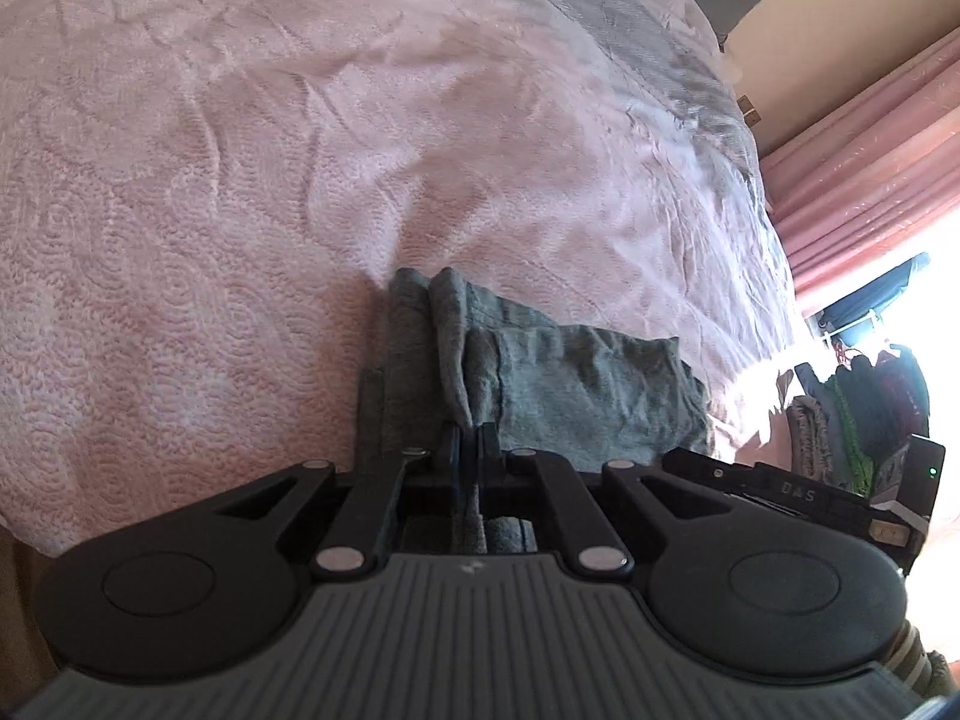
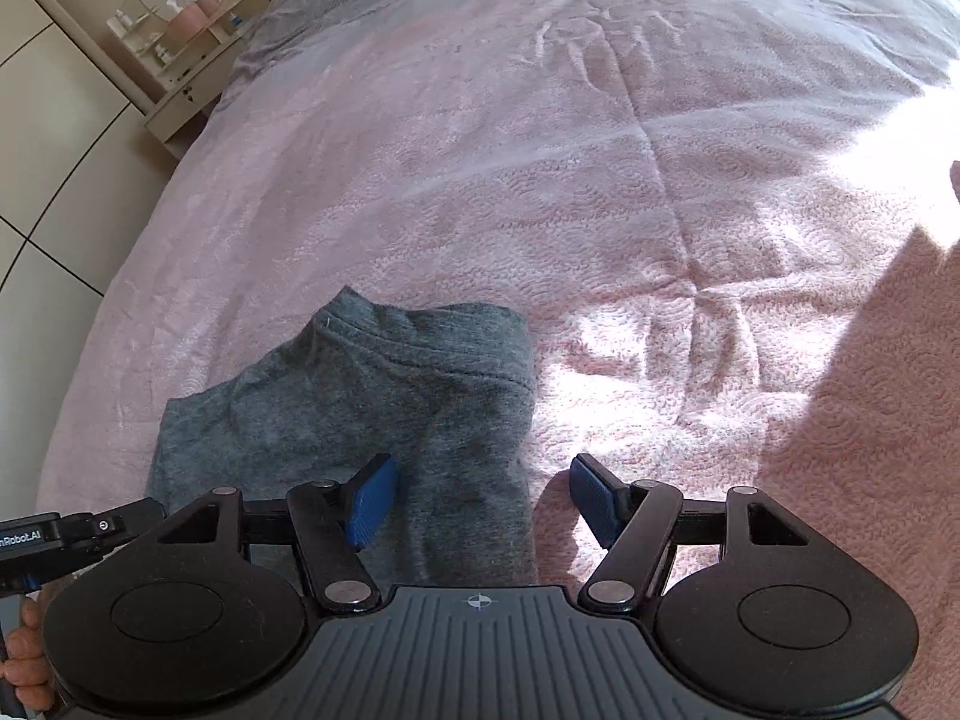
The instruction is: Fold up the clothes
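A grey knit garment (image 2: 372, 420) lies partly folded on the pink bedspread (image 2: 600, 180). In the left wrist view my left gripper (image 1: 471, 441) is shut on an edge of that grey garment (image 1: 576, 390), and a fold of cloth rises between its narrow jaws. In the right wrist view my right gripper (image 2: 483, 495) stands open over the garment's right edge. Its blue pads (image 2: 372, 498) are wide apart and neither presses on the cloth. The other gripper's body (image 2: 54, 540) shows at the lower left there.
The pink bedspread (image 1: 240, 180) fills most of both views, with a grey blanket (image 1: 648, 30) at its far end. A bedside shelf with a round mirror (image 2: 174, 30) stands beyond the bed's left corner. Pink curtains (image 1: 870, 168) and piled items (image 1: 858, 414) are by the bright window.
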`<action>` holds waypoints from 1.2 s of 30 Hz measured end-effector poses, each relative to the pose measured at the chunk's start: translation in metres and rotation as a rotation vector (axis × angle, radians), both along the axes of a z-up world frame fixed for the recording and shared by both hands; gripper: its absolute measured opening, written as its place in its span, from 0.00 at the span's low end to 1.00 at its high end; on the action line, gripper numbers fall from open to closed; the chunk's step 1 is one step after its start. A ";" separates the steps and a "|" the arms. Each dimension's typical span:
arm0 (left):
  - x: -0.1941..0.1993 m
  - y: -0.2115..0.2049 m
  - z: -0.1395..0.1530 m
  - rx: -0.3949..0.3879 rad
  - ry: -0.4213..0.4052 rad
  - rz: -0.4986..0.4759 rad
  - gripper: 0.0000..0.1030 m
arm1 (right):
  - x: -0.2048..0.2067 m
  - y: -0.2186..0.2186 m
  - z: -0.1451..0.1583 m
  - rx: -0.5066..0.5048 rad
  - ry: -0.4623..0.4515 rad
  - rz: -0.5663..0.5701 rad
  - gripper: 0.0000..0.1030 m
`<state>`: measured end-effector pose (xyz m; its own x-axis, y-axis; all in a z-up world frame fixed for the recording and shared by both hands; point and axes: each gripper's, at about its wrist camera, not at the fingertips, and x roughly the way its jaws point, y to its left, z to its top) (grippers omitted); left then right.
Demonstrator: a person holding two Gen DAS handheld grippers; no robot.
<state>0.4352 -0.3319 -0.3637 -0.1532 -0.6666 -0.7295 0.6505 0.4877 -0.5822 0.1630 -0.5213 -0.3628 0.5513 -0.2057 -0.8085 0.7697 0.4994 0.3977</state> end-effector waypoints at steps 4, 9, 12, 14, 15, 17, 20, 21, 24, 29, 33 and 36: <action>0.009 0.024 -0.013 -0.018 0.152 0.102 0.17 | -0.017 0.015 0.012 -0.050 0.000 -0.002 0.65; -0.020 0.079 0.028 -0.047 0.117 0.098 0.20 | -0.064 0.073 0.041 -0.227 0.071 0.086 0.65; -0.053 0.117 0.041 -0.007 0.178 0.101 0.21 | -0.086 0.126 0.053 -0.358 0.155 0.216 0.65; -0.072 0.139 0.034 0.013 0.254 0.149 0.21 | -0.094 0.165 0.056 -0.420 0.202 0.318 0.65; -0.081 0.149 0.030 0.023 0.293 0.177 0.21 | -0.096 0.182 0.058 -0.447 0.216 0.365 0.65; -0.096 0.169 0.020 0.036 0.373 0.245 0.23 | -0.098 0.207 0.055 -0.505 0.245 0.440 0.65; -0.109 0.182 0.004 0.009 0.473 0.360 0.25 | -0.098 0.240 0.046 -0.594 0.300 0.543 0.65; -0.112 0.184 -0.001 0.002 0.486 0.388 0.25 | -0.097 0.245 0.042 -0.619 0.314 0.562 0.65; -0.116 0.184 -0.011 -0.009 0.499 0.449 0.25 | -0.094 0.252 0.032 -0.687 0.345 0.602 0.65; -0.118 0.180 -0.021 -0.018 0.516 0.504 0.25 | -0.088 0.255 0.017 -0.782 0.395 0.649 0.55; -0.118 0.176 -0.022 -0.048 0.498 0.503 0.01 | -0.084 0.254 0.011 -0.818 0.415 0.693 0.10; -0.120 0.175 0.012 -0.130 0.309 0.417 0.00 | -0.086 0.257 0.017 -0.821 0.388 0.688 0.05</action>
<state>0.3154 -0.1573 -0.3512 -0.0510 -0.7989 -0.5993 0.2056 0.5788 -0.7891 0.0769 -0.2642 -0.3457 0.4937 -0.5027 -0.7096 0.2317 0.8625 -0.4499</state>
